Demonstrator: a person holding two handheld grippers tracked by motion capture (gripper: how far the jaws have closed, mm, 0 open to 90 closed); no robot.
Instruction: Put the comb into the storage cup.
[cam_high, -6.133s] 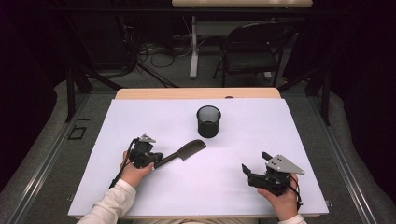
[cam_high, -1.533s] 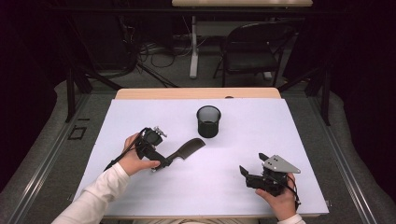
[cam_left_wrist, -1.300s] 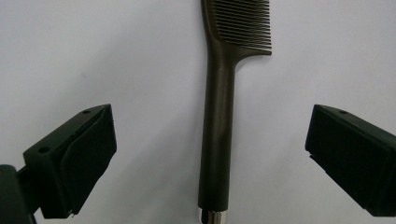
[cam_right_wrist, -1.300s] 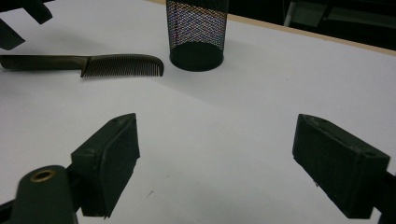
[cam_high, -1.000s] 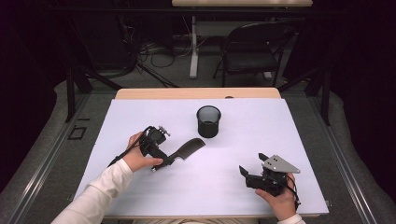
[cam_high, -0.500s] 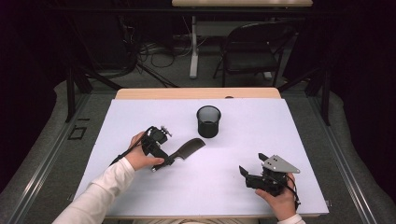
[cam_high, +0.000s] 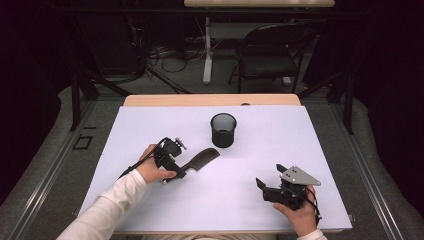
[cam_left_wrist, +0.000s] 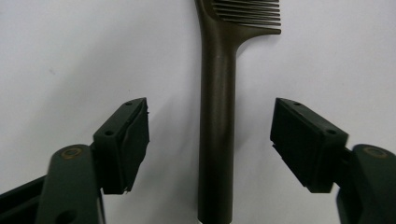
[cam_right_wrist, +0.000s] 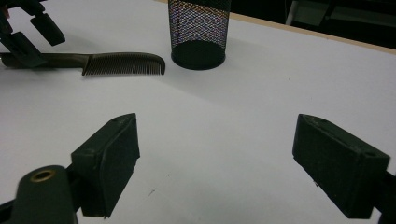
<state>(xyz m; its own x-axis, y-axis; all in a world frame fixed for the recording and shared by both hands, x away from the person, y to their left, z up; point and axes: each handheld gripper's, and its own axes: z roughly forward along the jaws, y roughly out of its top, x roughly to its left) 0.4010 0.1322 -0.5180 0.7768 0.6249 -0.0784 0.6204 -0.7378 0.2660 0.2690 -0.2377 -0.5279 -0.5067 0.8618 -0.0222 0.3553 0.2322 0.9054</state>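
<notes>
Jaws spread around comb handle, no grip yet

Jaws of the left gripper (cam_left_wrist: 210, 140) stand wide apart, one on each side of the comb (cam_left_wrist: 215, 116) handle, neither pad touching it. Comb lies flat on the white worktop (cam_high: 300, 145), handle toward the left gripper, teeth end pointing toward the black mesh cup (cam_high: 223, 130), which stands upright near the comb tip but apart from it. In the left gripper view the handle runs straight up the middle of the gap, slightly nearer the left pad.

Right gripper (cam_high: 267, 186) rests low on the worktop at the near right, jaws released and holding nothing, well apart from comb and cup.

Risks, as a judgement: the handle is thin and lies flat, so closing too high could pinch air or skim over it. Closing off-centre could push the comb sideways or spin it on the smooth sheet. A grip this far down the handle leaves the toothed end free to sag or swing, and it could knock the light cup over if carried that way.
</notes>
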